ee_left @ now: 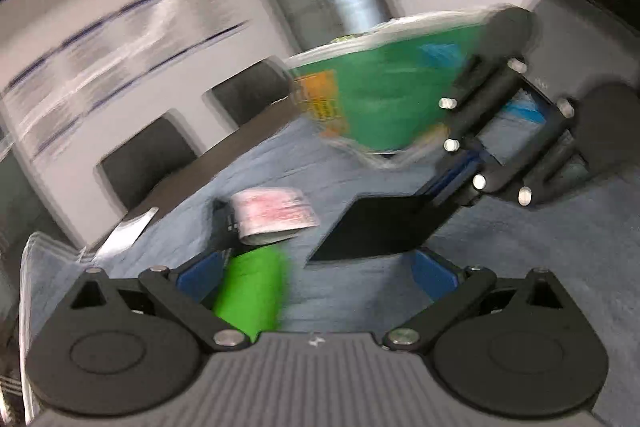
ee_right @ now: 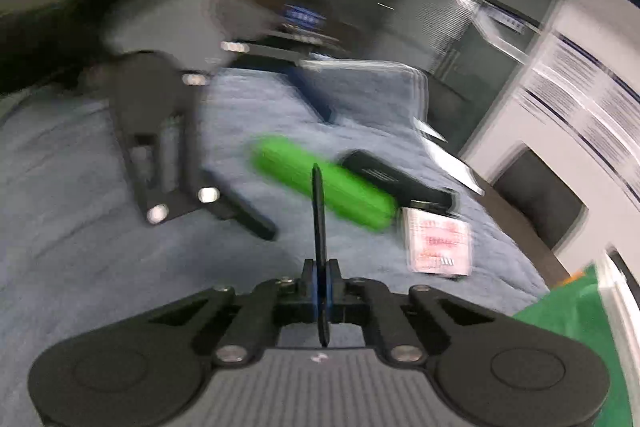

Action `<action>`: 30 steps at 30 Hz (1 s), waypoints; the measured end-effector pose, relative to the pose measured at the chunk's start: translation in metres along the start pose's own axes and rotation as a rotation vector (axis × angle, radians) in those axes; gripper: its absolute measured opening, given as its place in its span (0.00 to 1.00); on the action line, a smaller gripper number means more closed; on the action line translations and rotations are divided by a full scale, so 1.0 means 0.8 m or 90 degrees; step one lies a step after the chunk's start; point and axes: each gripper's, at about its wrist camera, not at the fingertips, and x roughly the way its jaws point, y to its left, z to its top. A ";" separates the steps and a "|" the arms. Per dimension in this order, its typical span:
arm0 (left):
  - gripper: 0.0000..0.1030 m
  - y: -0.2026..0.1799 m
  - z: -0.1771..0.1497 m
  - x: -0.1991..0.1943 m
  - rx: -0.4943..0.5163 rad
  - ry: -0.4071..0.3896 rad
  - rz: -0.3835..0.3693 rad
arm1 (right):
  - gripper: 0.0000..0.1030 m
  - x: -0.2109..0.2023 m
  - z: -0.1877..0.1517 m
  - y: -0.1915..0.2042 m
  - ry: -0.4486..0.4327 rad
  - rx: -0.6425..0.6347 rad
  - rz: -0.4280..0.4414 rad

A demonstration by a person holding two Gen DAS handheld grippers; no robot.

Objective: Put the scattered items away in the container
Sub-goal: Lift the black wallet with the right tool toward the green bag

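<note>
Two matte black plastic two-finger grippers, alike in build. On the left gripper [ee_left: 316,269]: a grey ribbed housing with a small pale logo at its front edge, flanked by two round black discs with a shallow circular recess in each; angled black linkage arms with triangular cut-outs, pinned by silver round-headed screws; blue finger pads [ee_left: 434,273]. On the right gripper [ee_right: 322,301]: the same grey ribbed body, black discs, silver pins and blue pads. Motion blur over finer markings.

white wall [ee_left: 120,39] | dark chairs [ee_left: 148,159] | blue-grey cloth [ee_right: 72,247]
</note>
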 end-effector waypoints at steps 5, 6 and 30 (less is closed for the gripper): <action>0.79 -0.064 -0.003 -0.031 0.113 -0.019 -0.140 | 0.04 -0.043 -0.017 0.018 -0.005 -0.029 0.051; 0.64 -0.078 -0.002 -0.036 0.142 -0.021 -0.152 | 0.04 -0.049 -0.014 0.018 -0.005 -0.031 0.068; 0.46 -0.008 -0.075 0.005 -0.269 0.015 -0.325 | 0.05 -0.006 -0.084 -0.037 -0.144 0.290 0.308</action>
